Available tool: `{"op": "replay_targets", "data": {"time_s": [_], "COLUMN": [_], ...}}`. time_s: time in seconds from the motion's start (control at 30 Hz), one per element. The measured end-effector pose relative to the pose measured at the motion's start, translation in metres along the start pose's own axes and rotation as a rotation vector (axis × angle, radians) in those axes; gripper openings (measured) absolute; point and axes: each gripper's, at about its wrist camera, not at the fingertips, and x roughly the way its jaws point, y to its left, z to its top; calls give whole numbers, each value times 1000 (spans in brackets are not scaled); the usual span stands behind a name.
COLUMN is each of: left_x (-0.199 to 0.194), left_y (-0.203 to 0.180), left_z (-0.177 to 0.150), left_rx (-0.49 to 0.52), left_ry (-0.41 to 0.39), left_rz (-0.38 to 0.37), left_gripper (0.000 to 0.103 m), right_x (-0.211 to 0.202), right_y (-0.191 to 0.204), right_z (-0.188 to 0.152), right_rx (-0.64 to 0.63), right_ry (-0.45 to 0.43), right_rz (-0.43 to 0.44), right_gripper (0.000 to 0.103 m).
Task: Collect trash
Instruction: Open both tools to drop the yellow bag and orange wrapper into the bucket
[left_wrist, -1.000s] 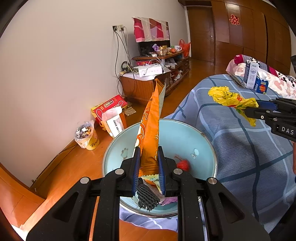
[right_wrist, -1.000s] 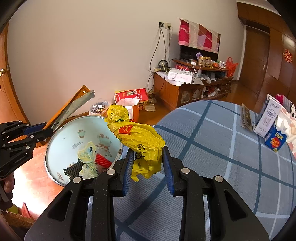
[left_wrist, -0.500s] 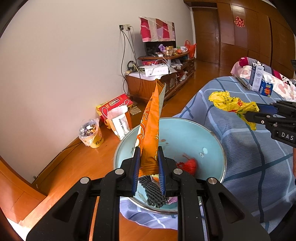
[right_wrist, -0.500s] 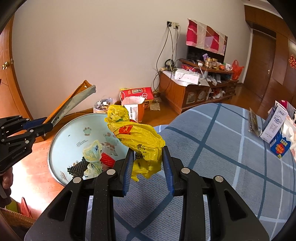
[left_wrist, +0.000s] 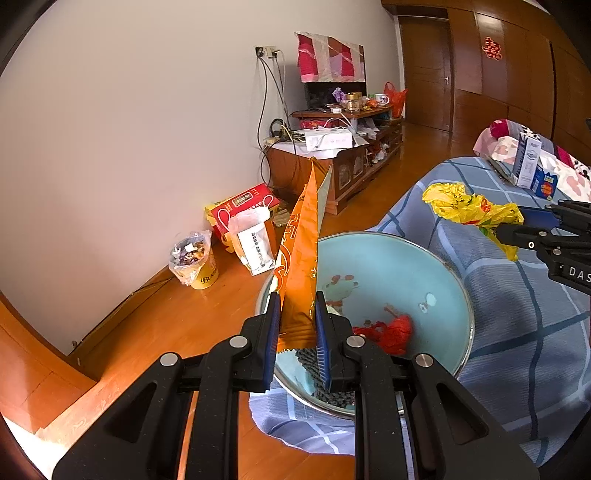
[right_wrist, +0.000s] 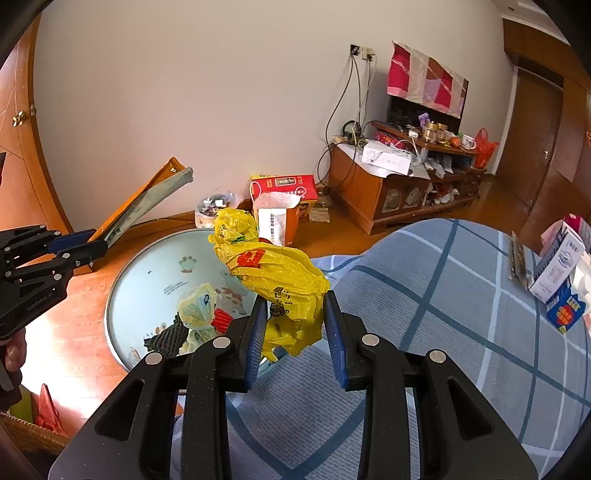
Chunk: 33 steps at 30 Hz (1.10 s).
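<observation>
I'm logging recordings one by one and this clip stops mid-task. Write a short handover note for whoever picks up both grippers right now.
Left gripper: jaws shut on an orange snack wrapper, held upright over the light blue basin.
Right gripper: jaws shut on a crumpled yellow plastic bag, above the blue checked bedcover beside the basin's rim.
Basin sits at the bed's edge. Already in it: a red bag, a black mesh piece and a pale yellow bag.
Left to do: drop both held pieces into the basin. A white carton and a blue carton remain on the bed; whether they are trash is unclear.
</observation>
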Motion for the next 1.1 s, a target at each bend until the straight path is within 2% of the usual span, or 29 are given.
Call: {"op": "replay_targets", "data": {"time_s": [0.7,0.8,0.83,0.93,1.0,1.1], "left_x": [3,2,1,-1,-2,-5], "left_y": [5,3,2,-1,-3,-3], "left_z": [-1,-2,-2,-2,-3,-3], "left_rx": [-22,-23,-20,-19,-16,-21], "left_ry": [5,2,2,-6,-10,-21], "left_rz": [-19,-32,-38,-43,-50,-50], "left_gripper": [19,21,22,44,45,54], "right_x": [5,4,3,2,0,-5], "right_y": [13,13,13,12,11,7], "right_z": [5,5,5,4,3,1], "right_rx": [-23,-16,-12,-1,7,22], "right_ry": [-6,-18,-21,-31,-33,-41], "right_rz": [25,46,49,51,51,51], "right_gripper": [33,42,49,59,60,65]}}
